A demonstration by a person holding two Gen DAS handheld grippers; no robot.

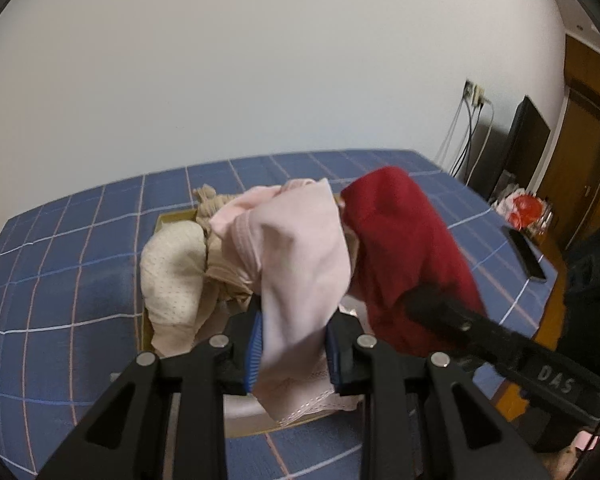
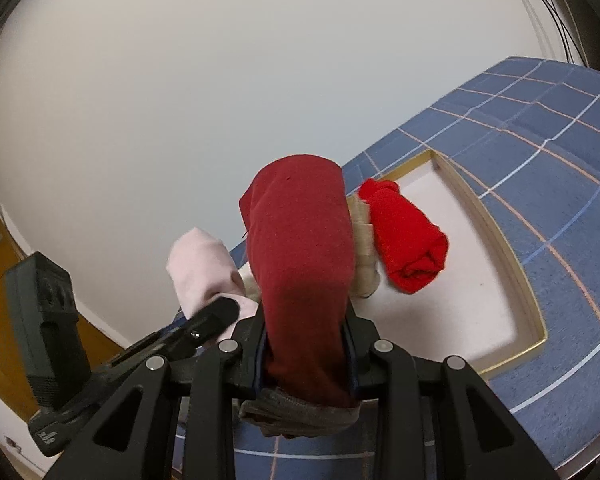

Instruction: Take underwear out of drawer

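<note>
On a bed (image 1: 60, 264) spread with a blue checked cover, two hand-held grippers lift underwear clear of a shallow drawer (image 2: 496, 232) lying on the bedding. The left gripper (image 1: 294, 344) has its blue-padded fingers (image 1: 254, 354) clamped on a pale pink pair (image 1: 296, 264), which hangs up and over them, its lace-edged hem trailing below. The right gripper (image 2: 306, 354) has its fingers clamped on a dark red pair (image 2: 300, 256), the cloth standing up between them and a grey band bunched beneath. The two garments are held just beside each other above the drawer's near end.

Inside the drawer, a rolled bright red piece (image 2: 404, 236) lies on the white bottom, touching a beige folded piece (image 2: 364, 256). From the left wrist view, a cream dotted garment (image 1: 172, 276) and crumpled beige cloth (image 1: 212, 200) fill the drawer's left side. A plain white wall (image 1: 260, 60) stands behind the bed, with cables (image 1: 468, 136) hanging from a socket at right.
</note>
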